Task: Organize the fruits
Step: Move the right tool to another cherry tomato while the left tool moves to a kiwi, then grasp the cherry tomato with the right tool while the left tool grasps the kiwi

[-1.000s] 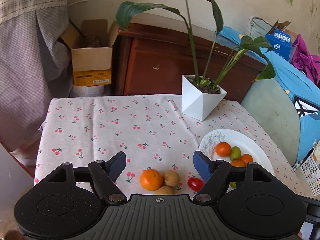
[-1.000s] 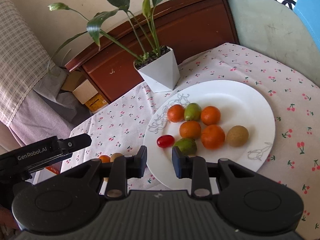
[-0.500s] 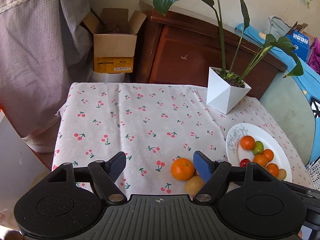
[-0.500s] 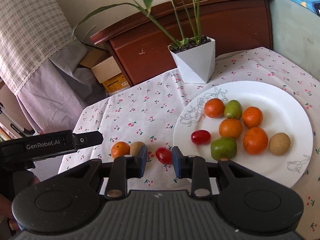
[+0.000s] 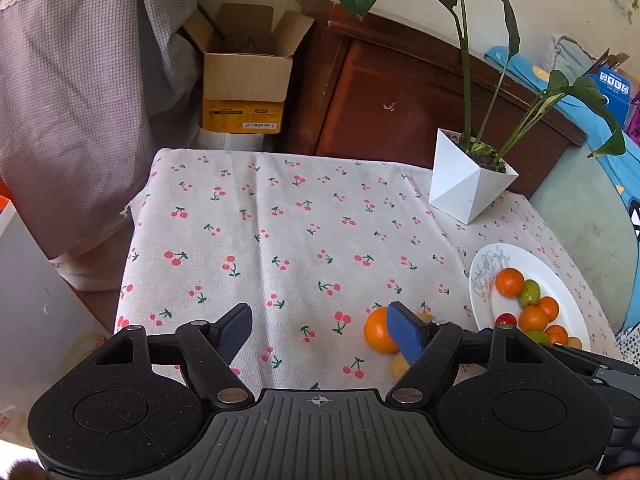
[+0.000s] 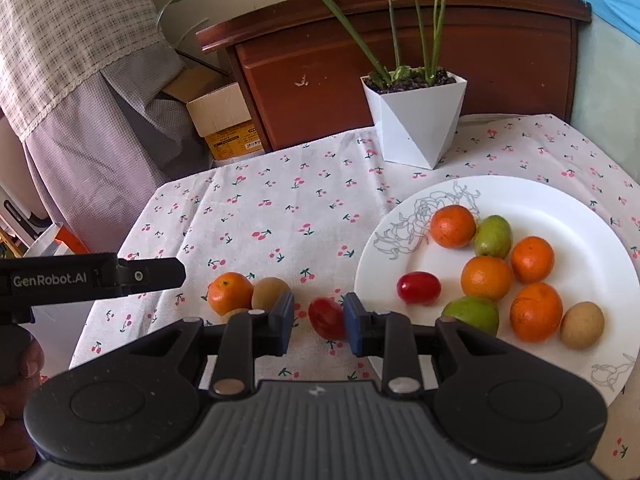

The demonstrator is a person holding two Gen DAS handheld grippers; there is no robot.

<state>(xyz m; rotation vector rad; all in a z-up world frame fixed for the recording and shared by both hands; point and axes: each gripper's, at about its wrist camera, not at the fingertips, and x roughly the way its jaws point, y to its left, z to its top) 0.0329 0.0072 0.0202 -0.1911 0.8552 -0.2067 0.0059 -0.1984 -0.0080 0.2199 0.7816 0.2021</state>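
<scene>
The right hand-held gripper [image 6: 316,322] sits low over the tabletop [image 6: 256,216] with its blue pads spread a little, and a red cherry tomato [image 6: 326,317] lies on the cherry-print cloth in the gap between them; the right-side pad looks to be touching or nearly touching the tomato, while a clear gap remains on the other side, so nothing is pinched. Just left of that gripper lie a loose orange [image 6: 230,293] and a brown kiwi [image 6: 270,293], touching each other, with a third yellowish fruit [image 6: 234,314] partly hidden behind the left finger. To the right, the white plate [image 6: 568,200] carries another red tomato [image 6: 419,288], four oranges, two green fruits and a brown kiwi [image 6: 582,325] near its front edge. The left hand-held gripper [image 5: 320,328] hovers above bare cloth with its fingers spread wide and nothing between them; the loose orange [image 5: 378,332] shows just behind its right finger, and the plate [image 5: 480,276] lies further to the right. A white angular planter [image 6: 414,120] with a leafy plant stands at the back of the tabletop, near the plate, and a cardboard box [image 5: 244,80] sits beyond the far edge beside a wooden cabinet [image 5: 384,96].
</scene>
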